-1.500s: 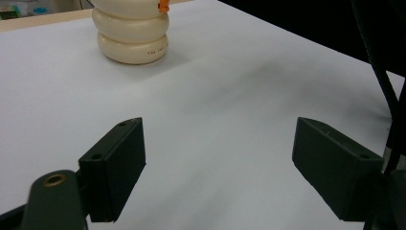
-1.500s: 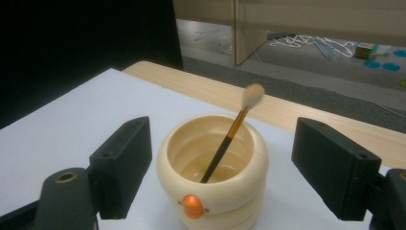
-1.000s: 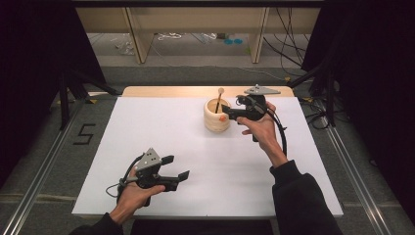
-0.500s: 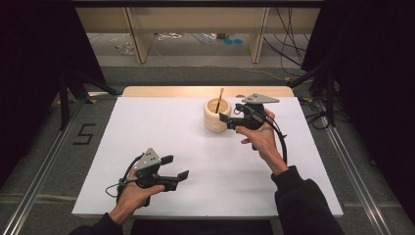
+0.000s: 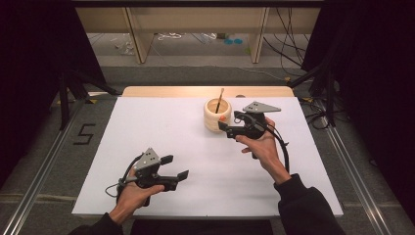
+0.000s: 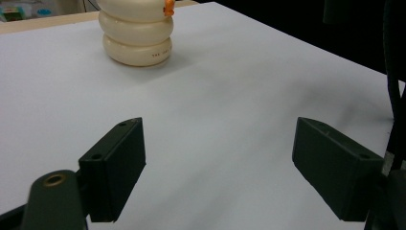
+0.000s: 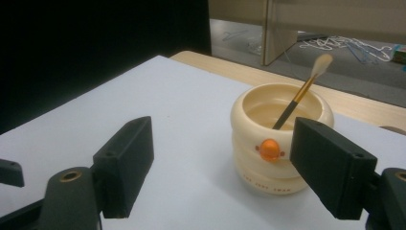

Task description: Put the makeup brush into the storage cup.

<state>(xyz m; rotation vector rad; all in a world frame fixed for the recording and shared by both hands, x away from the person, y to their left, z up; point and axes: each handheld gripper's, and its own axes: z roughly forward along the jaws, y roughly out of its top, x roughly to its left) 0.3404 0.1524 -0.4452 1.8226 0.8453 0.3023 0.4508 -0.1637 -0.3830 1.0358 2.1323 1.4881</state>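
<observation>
Since the earlier frames, the high view shows the right gripper (image 5: 226,127) drawn back from the cream ringed pot (image 5: 217,115) to sit just beside it, jaws wide and empty, while the left gripper (image 5: 175,168), also spread open, rests near the front of the white table (image 5: 161,127). From the left gripper view, the pot (image 6: 137,33) stands well away beyond its parted jaws. In the right gripper view, the brush (image 7: 301,91) leans inside the pot (image 7: 280,143), so it seems already placed, with little left unless it is to be lifted again.
</observation>
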